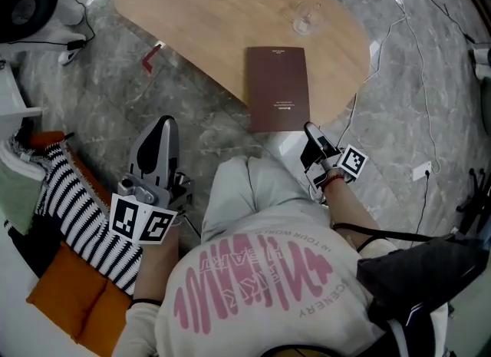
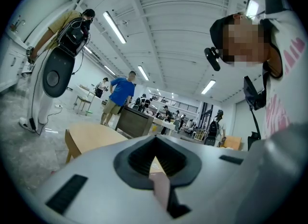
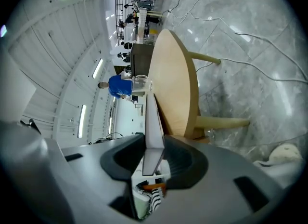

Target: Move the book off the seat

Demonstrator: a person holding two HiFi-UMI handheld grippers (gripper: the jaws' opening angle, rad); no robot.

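A dark maroon book (image 1: 278, 87) lies flat on the oval wooden table (image 1: 199, 18), and its near end hangs over the table's front edge. My right gripper (image 1: 311, 131) is shut on the book's near right corner. In the right gripper view the book (image 3: 153, 117) runs edge-on between the jaws of that gripper (image 3: 153, 147) toward the table (image 3: 173, 78). My left gripper (image 1: 163, 123) hovers over the floor left of my knee and points toward the table. Its jaws look shut with nothing in them (image 2: 155, 159).
A clear glass (image 1: 307, 18) stands on the table beyond the book. A striped cushion (image 1: 77, 217) and orange cushions (image 1: 69, 294) lie at the left. A red object (image 1: 151, 57) and cables (image 1: 414, 48) are on the marble floor. People stand far off (image 2: 120, 95).
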